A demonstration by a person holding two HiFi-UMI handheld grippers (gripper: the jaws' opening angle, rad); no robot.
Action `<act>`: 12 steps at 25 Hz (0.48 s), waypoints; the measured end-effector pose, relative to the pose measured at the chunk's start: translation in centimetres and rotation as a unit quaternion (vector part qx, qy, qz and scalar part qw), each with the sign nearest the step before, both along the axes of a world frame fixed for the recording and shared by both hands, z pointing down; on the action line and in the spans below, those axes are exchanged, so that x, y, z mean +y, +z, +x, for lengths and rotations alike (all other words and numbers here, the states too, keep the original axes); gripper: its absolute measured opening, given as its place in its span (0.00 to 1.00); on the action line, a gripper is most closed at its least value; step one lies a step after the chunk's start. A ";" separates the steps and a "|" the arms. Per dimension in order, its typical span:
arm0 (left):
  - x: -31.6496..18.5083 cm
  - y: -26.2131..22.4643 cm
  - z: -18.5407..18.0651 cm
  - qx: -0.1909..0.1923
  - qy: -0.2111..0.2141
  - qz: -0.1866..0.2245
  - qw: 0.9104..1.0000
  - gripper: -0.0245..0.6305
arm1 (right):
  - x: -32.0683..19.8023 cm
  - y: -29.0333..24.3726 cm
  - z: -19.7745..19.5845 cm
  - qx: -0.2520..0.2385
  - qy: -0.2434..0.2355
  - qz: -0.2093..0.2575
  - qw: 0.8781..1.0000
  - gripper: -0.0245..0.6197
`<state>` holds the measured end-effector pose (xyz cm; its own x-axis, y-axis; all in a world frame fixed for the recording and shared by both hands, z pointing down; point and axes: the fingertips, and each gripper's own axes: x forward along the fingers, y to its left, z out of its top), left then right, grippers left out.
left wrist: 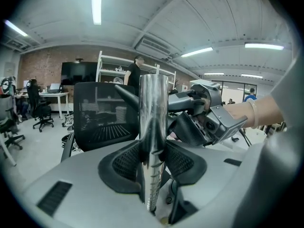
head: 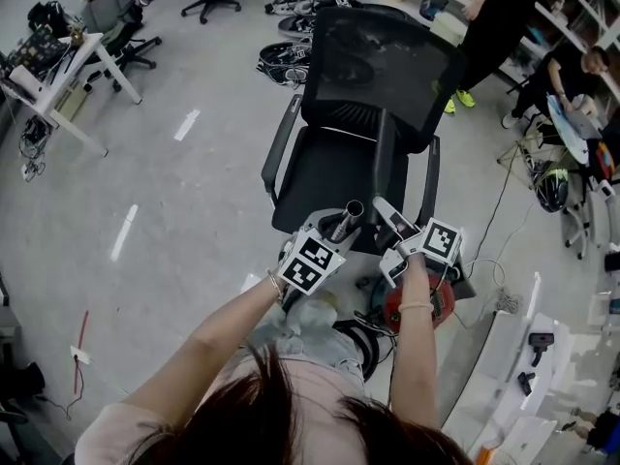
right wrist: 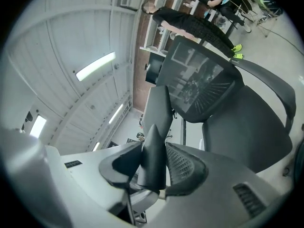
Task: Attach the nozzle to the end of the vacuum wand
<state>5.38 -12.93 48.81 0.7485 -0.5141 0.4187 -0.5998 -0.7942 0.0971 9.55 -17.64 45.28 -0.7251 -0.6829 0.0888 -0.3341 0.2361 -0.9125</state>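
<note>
The chrome vacuum wand (left wrist: 153, 127) stands upright between the pads of my left gripper (left wrist: 153, 163), which is shut on it. From the head view the wand's open end (head: 350, 214) points up in front of the left gripper (head: 325, 238). A dark grey crevice nozzle (right wrist: 156, 141) is clamped in my right gripper (right wrist: 153, 164). Seen from the head view, the nozzle (head: 391, 219) sits just right of the wand's end, a small gap apart, held by the right gripper (head: 402, 245). The left gripper view shows the nozzle (left wrist: 185, 99) beside the wand's top.
A black mesh office chair (head: 373, 95) stands right behind the grippers. A red canister (head: 418, 303) lies on the floor below the right hand. People stand and sit at the far right near shelves (head: 542, 8). A white desk (head: 58, 76) is at the far left.
</note>
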 end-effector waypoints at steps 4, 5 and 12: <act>0.5 0.0 0.0 -0.007 0.005 -0.009 1.000 0.28 | -0.2 -2.0 -0.2 -0.001 0.002 0.017 1.000 0.31; 0.6 0.1 0.0 -0.008 0.006 -0.011 1.000 0.28 | -0.3 -2.3 -0.2 -0.002 0.002 0.020 1.000 0.31; 1.3 0.2 0.7 -0.013 0.017 -0.013 1.000 0.28 | -0.5 -4.5 -0.5 -0.008 0.003 0.044 0.999 0.31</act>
